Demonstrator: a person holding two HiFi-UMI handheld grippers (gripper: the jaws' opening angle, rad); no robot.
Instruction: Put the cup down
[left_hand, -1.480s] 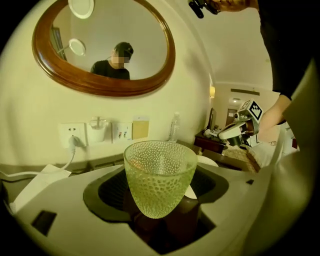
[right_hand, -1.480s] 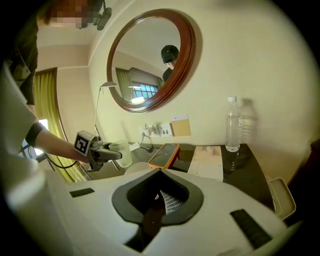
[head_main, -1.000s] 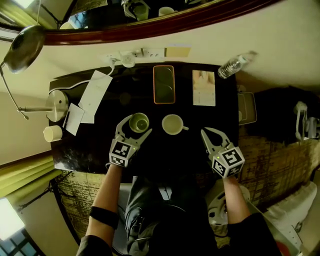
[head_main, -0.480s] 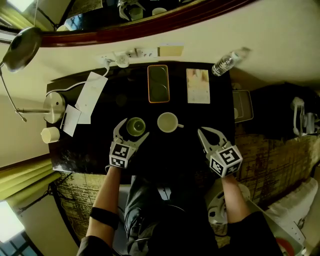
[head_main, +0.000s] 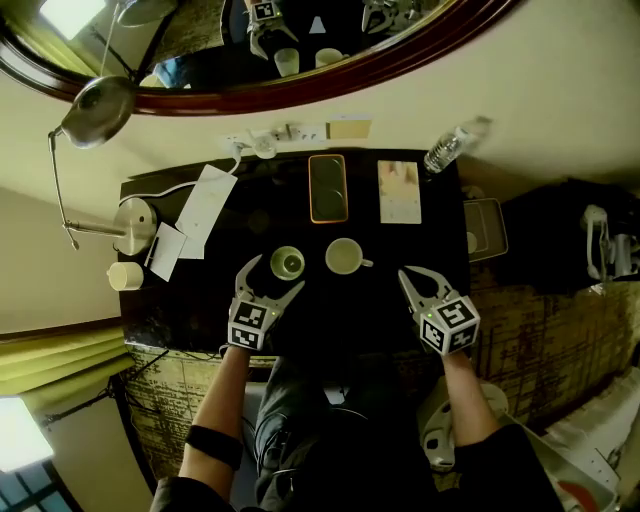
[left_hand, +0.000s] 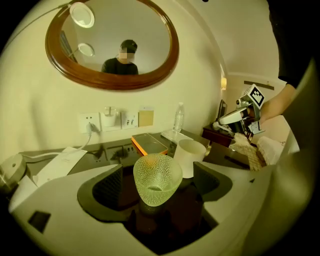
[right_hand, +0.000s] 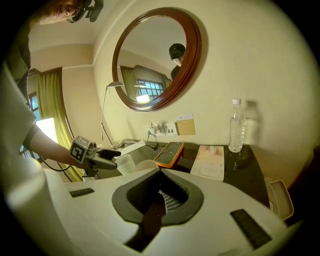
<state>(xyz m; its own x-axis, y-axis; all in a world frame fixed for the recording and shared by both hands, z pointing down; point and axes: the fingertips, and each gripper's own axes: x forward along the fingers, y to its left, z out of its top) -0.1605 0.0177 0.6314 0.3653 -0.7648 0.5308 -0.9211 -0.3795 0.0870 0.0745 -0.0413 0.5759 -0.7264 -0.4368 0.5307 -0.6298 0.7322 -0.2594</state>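
One bump from a jaw and the green cup (head_main: 287, 263), set on the table (head_main: 200, 300) between the wide jaws of the left gripper (head_main: 276, 277), which have just been opening, could be knocked into the white cup (head_main: 345, 256) on its right; the right gripper (head_main: 407, 277) is shut, empty.

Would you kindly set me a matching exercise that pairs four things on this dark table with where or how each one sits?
Things:
1. green glass cup
2. white mug
3. phone
4. water bottle

Places:
a. upright at the far right corner of the table
b. lying flat, just left of the booklet
c. upright between the jaws of the left tongs
d. handle pointing right in the head view

Pairs: 1-c, 2-d, 3-b, 4-a.

Note: the left tongs' jaws have just been opening, and the pads stand clear of the cup on both sides.
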